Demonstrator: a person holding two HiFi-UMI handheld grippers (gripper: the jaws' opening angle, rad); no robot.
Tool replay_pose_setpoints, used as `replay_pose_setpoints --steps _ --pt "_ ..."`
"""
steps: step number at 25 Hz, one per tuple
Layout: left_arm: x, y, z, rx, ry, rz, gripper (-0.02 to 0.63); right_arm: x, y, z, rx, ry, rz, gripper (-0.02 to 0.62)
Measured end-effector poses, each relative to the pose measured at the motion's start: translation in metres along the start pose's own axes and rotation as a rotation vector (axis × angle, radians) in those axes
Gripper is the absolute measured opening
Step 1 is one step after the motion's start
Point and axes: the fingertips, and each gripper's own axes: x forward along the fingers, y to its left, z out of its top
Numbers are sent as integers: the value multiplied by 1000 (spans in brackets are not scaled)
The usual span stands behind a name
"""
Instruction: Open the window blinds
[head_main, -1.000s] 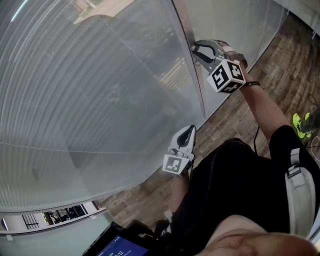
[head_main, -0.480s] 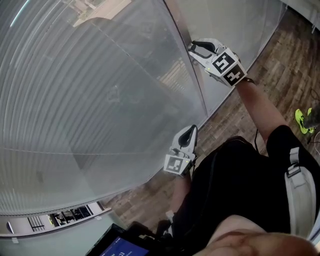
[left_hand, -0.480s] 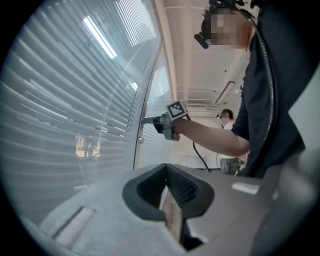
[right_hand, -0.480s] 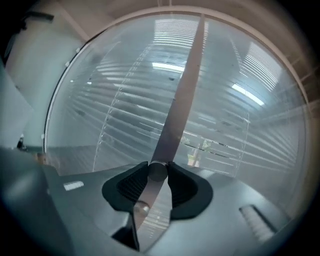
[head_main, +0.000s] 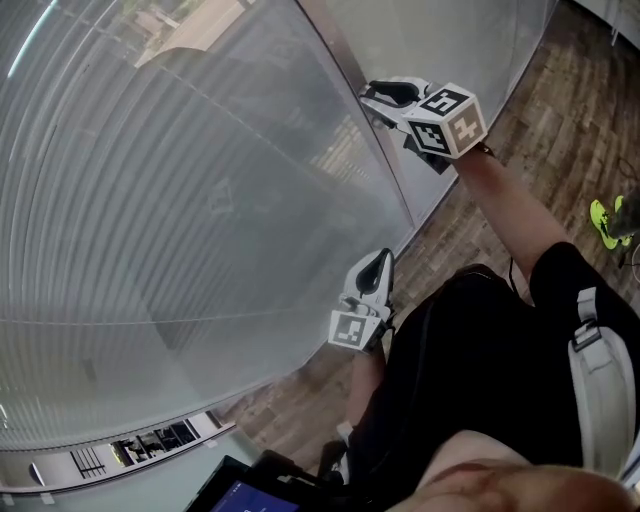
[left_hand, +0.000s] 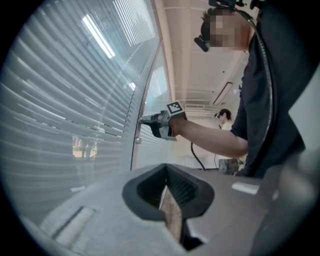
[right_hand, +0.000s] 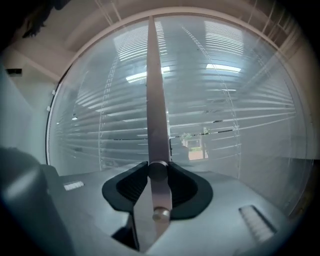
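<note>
Horizontal slat blinds (head_main: 200, 200) hang behind a big glass pane, their slats partly tilted, so a little of the outdoors shows through the blinds (right_hand: 225, 110). A metal frame strip (head_main: 345, 60) runs along the pane's right edge. My right gripper (head_main: 370, 96) reaches level to this strip. In the right gripper view its jaws (right_hand: 159, 171) are shut on a round control knob (right_hand: 158, 169) on the strip (right_hand: 155, 90). A small stud (right_hand: 161, 214) sits just below. My left gripper (head_main: 377, 262) hangs low by the person's waist, shut and holding nothing.
Wood flooring (head_main: 560, 110) runs along the foot of the glass wall. A yellow-green shoe (head_main: 605, 222) lies at the right. A lit screen (head_main: 245, 495) is at the bottom edge. In the left gripper view another person (left_hand: 223, 116) stands far off.
My right gripper has rolled on the knob, and its marker cube now shows a different face. It also sits slightly further left. The left gripper has stayed put.
</note>
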Motion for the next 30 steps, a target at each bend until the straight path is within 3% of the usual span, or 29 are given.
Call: replay_pose_setpoints --steps 20,26,30 --pt "1 0 -4 -5 16 8 -2 0 0 1 46 -22 25 130" --pt "1 -4 -4 -1 12 1 -2 -2 2 1 7 -19 31 133" --pt "-1 -5 -7 -6 10 6 -2 -7 4 5 -102 -30 29 180"
